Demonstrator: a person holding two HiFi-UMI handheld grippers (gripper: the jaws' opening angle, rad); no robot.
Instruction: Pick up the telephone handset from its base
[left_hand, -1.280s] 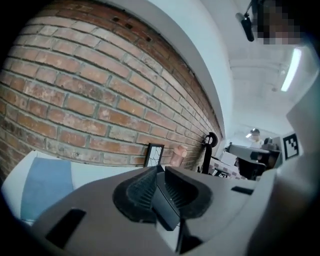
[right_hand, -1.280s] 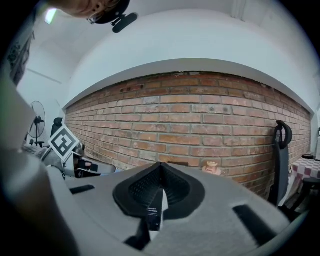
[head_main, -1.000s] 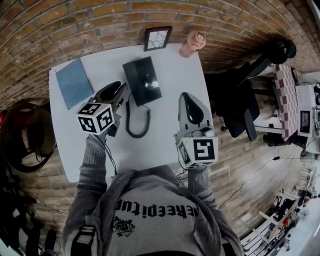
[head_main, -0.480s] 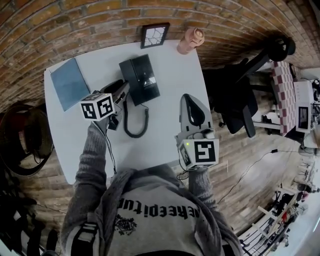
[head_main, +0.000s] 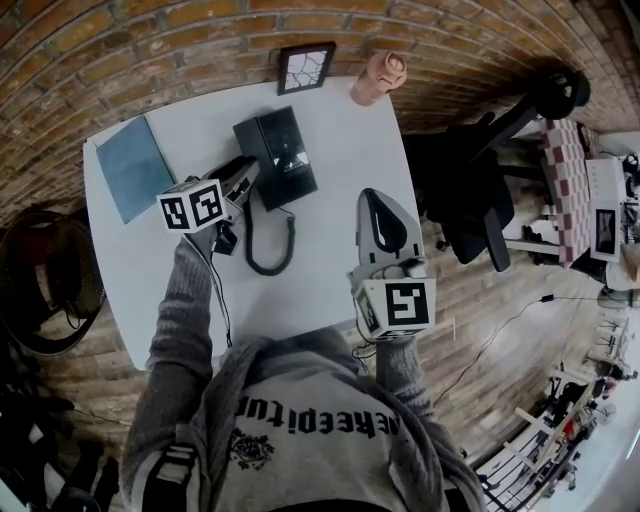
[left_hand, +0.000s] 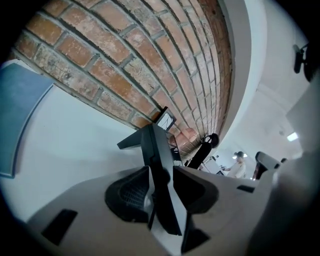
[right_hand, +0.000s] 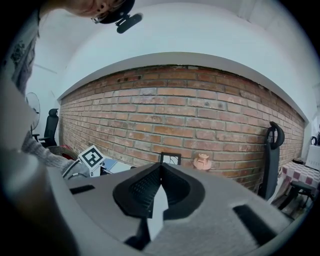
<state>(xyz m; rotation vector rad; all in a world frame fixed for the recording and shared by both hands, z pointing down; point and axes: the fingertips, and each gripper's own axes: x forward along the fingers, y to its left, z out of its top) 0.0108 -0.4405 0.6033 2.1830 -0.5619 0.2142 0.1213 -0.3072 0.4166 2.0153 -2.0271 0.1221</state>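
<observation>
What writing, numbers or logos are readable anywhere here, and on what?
"keepitup": on the sweatshirt, roughly; ends unclear.
Emblem under it: too small to read.
Left marker cube, right marker cube: black-and-white code squares, no words.
Telephone, blue notebook, framed picture: nothing readable.

Beside the boxy black telephone base (head_main: 276, 157), the grey left gripper (head_main: 243, 176) covers most of the slim black plastic handset (left_hand: 159, 160) from above. Its jaws are opening with the handset's near end hidden between them. Left of the base, the flat blue notebook (left_hand: 20, 117) is cut off by the frame edge.
</observation>
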